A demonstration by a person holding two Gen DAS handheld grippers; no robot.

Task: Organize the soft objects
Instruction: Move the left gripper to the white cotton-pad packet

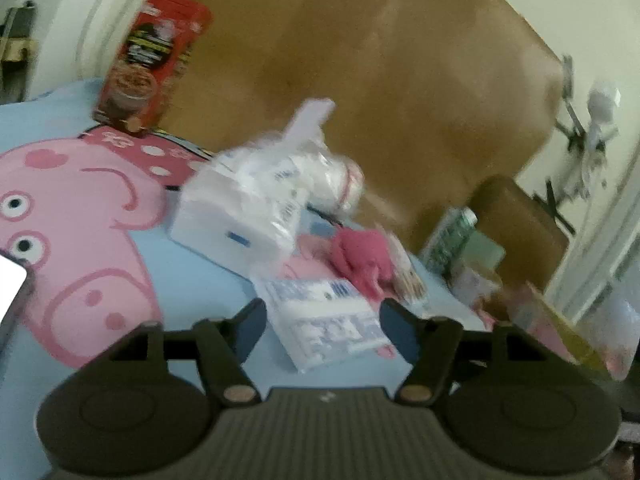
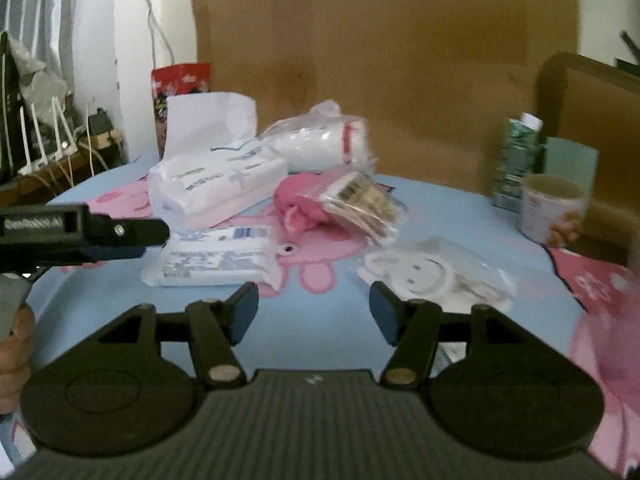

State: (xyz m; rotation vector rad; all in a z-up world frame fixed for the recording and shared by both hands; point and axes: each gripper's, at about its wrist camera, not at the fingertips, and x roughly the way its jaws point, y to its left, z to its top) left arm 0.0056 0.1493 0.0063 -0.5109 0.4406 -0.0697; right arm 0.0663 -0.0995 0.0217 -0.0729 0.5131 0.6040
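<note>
A heap of soft packs lies on the blue cartoon-pig sheet. It holds a white tissue pack, a rolled white bundle in clear plastic, a pink cloth, a printed clear packet and a flat white packet. A smiley-face packet lies apart on the right. My right gripper is open above bare sheet, short of the heap. My left gripper is open too, with the flat white packet lying just beyond its fingers, untouched. In the right wrist view the left gripper reaches in from the left.
A large cardboard sheet stands behind the heap. A red box stands at the back left. A green carton and a paper cup stand at the back right. A hand shows at the left edge.
</note>
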